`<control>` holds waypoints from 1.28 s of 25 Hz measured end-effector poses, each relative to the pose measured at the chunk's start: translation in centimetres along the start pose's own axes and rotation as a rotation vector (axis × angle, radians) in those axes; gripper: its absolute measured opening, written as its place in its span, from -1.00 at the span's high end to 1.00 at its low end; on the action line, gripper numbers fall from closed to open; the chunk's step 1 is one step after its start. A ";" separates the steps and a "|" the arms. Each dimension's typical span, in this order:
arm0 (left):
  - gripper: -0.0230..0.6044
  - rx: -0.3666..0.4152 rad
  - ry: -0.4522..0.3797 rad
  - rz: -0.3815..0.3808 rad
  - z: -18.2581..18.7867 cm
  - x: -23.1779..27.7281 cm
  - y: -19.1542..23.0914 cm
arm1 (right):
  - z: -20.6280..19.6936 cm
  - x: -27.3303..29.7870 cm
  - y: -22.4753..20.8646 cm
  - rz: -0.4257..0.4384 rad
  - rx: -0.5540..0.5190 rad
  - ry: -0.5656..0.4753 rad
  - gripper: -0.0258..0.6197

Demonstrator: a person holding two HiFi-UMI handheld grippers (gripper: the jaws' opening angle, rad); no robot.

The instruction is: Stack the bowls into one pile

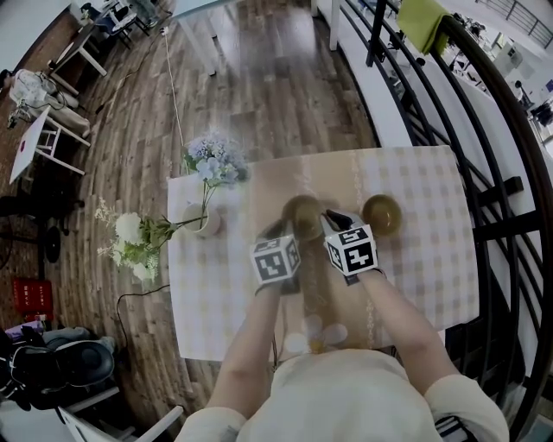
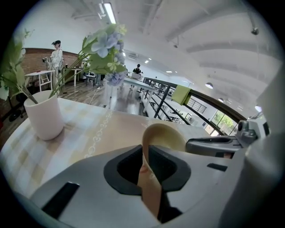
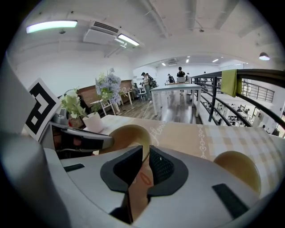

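Where bowls sit: held bowl (image 1: 302, 211) at centre of table (image 1: 432, 259); second bowl (image 1: 381, 214) to its right, apart.
Left gripper (image 2: 149, 169): apparently pinching held bowl's rim.
Right gripper (image 3: 146, 167): clamped on same rim.

large open room with a wood plank floor (image 1: 259, 78), a black railing (image 1: 449, 104) draped with a green cloth (image 1: 423, 22), a checked table (image 1: 432, 259), a white vase (image 1: 205, 222), white ceiling (image 3: 178, 26), strip lights (image 3: 51, 26), distant white desks (image 3: 171, 88).

Tan centre bowl (image 1: 302, 214) upright, empty — matching right bowl (image 1: 381, 214) upright, empty, apart, unstacked.
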State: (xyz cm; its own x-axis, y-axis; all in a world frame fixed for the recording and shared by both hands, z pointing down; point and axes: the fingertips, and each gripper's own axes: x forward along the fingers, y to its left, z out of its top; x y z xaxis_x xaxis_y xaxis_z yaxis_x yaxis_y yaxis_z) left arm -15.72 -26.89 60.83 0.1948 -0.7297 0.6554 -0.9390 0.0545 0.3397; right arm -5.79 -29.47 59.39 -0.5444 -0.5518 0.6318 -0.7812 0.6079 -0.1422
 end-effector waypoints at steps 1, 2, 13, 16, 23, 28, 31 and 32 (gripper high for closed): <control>0.80 -0.003 -0.004 -0.002 0.2 -0.1 -0.2 | 0.2 -0.3 -0.1 -0.003 0.000 -0.007 0.80; 0.80 -0.006 -0.010 -0.005 0.4 -0.2 -0.5 | 0.4 -0.6 -0.2 -0.007 0.000 -0.014 0.80; 0.81 0.002 -0.037 -0.059 1.8 -0.5 -3.9 | 1.9 -3.5 -2.5 -0.067 0.013 -0.074 0.80; 0.81 0.019 -0.036 -0.077 1.9 -0.2 -5.2 | 1.8 -4.4 -3.5 -0.090 0.019 -0.083 0.80; 0.81 0.062 -0.020 -0.133 1.6 0.8 -9.1 | 1.1 -7.0 -6.5 -0.155 0.050 -0.096 0.80; 0.81 0.089 -0.003 -0.169 1.0 1.2 -11.4 | 0.2 -8.7 -8.1 -0.197 0.066 -0.096 0.80; 0.81 0.107 0.006 -0.189 0.7 1.4 -12.6 | -0.2 -9.6 -8.9 -0.220 0.073 -0.098 0.80; 0.81 0.112 0.008 -0.196 0.7 1.5 -13.1 | -0.3 -9.9 -9.2 -0.228 0.075 -0.100 0.80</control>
State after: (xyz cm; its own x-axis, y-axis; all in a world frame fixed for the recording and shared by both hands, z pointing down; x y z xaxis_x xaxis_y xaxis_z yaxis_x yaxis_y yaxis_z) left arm -3.37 -29.15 56.89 0.3785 -0.7134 0.5898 -0.9084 -0.1642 0.3844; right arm 6.86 -29.42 54.63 -0.3760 -0.7256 0.5764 -0.9056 0.4194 -0.0628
